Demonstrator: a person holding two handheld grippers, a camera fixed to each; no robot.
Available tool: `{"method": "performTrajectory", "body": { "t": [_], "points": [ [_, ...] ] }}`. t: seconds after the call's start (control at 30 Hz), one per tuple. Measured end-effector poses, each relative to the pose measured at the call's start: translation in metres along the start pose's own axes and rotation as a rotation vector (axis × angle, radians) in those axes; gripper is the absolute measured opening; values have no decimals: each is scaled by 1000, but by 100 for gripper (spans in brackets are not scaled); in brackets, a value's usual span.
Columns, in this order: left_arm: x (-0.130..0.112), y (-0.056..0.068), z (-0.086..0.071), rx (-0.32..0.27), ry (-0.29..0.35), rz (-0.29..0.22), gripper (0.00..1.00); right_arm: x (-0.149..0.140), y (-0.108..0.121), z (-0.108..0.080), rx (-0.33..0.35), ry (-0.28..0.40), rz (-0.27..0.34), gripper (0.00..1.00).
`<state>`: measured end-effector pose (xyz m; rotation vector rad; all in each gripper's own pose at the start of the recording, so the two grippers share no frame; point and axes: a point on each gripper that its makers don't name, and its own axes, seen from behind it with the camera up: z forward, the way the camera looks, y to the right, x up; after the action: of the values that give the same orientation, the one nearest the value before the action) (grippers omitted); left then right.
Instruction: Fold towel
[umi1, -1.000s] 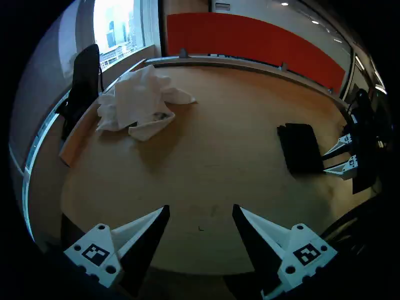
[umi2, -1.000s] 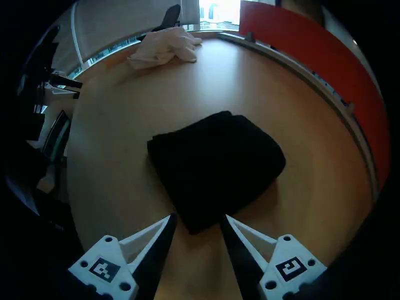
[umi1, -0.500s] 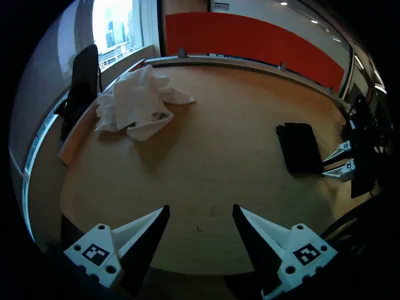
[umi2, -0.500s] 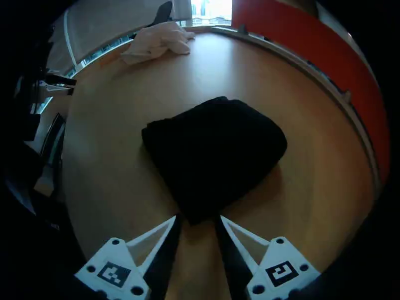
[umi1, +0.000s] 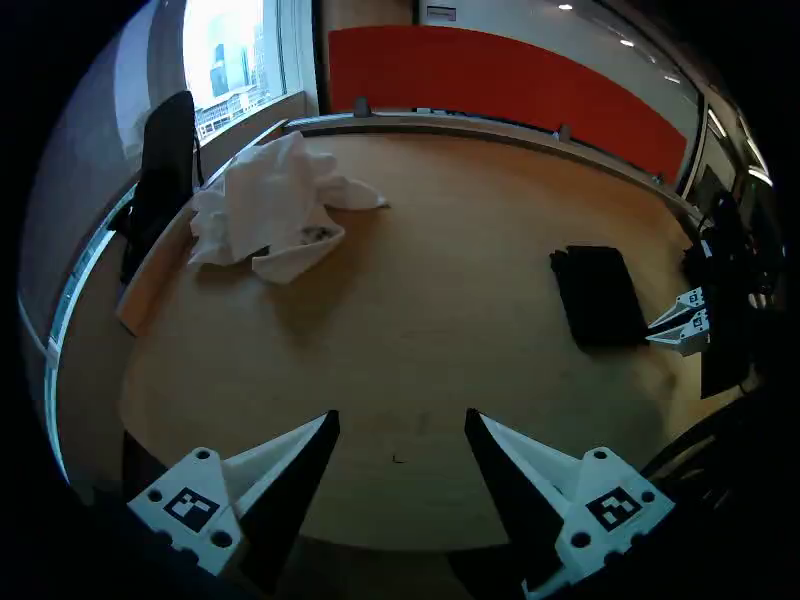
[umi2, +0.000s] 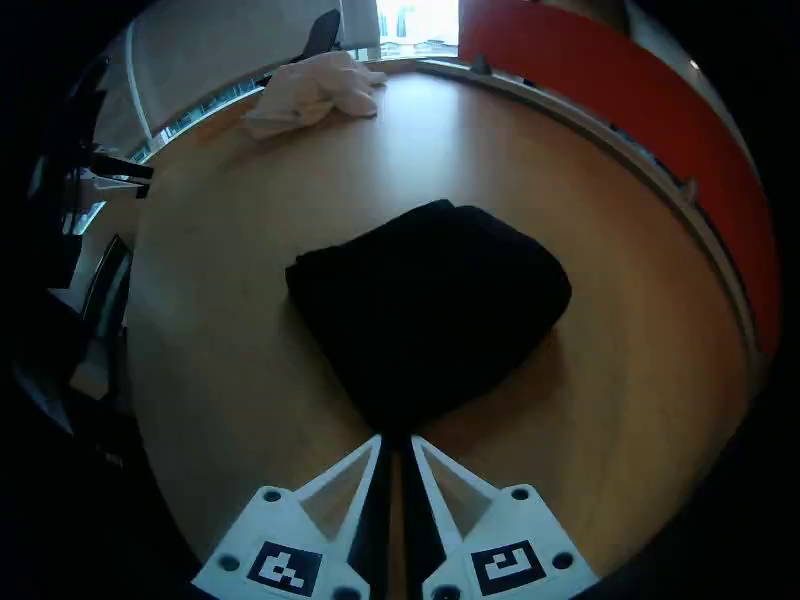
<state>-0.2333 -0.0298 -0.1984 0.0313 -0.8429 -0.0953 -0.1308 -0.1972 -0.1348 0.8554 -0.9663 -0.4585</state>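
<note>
1. The black towel (umi2: 430, 300) lies folded and flat on the wooden table (umi2: 250, 250). All positions below are taken from it.

2. The right tongs (umi2: 397, 442) sit at the towel's near corner in the right gripper view. They are drawn in to a narrow slit, and the corner runs in between the two tips. In the left gripper view the same tongs meet the towel's edge on the side away from the white cloth.

3. The left tongs (umi1: 400, 415) stand wide open over bare table, well apart from the towel. Nothing is between them.

4. A white cloth (umi1: 270, 205) lies crumpled in a heap, well apart from the towel near the table's far edge.

5. A dark chair (umi1: 165, 170) stands just beyond the white cloth, farther still from the towel.

6. A red panel (umi1: 500, 80) runs along the table's edge beyond the towel, apart from it.
</note>
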Motion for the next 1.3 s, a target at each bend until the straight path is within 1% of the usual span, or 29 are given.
{"method": "performTrajectory", "body": {
  "t": [0.2,0.3,0.43,0.77,0.9,1.1,1.2,1.3],
  "points": [
    [-1,2,1,-7,-1,5,93,10,3,-10,-3,18,9,5],
    [0,3,1,-12,1,10,93,22,5,-19,-7,35,11,5],
    [1,4,4,-21,4,19,93,49,8,-33,1,61,5,5],
    [12,9,10,-40,29,50,93,132,29,-74,-12,154,-34,5],
    [16,12,10,-49,37,53,93,156,36,-91,-11,180,-51,5],
    [21,14,10,-54,48,60,93,174,45,-116,-16,196,-84,5],
    [23,16,9,-57,55,59,93,179,52,-128,-22,207,-83,5],
    [25,17,9,-61,58,58,93,183,61,-141,-27,222,-68,5]
  ]
}}
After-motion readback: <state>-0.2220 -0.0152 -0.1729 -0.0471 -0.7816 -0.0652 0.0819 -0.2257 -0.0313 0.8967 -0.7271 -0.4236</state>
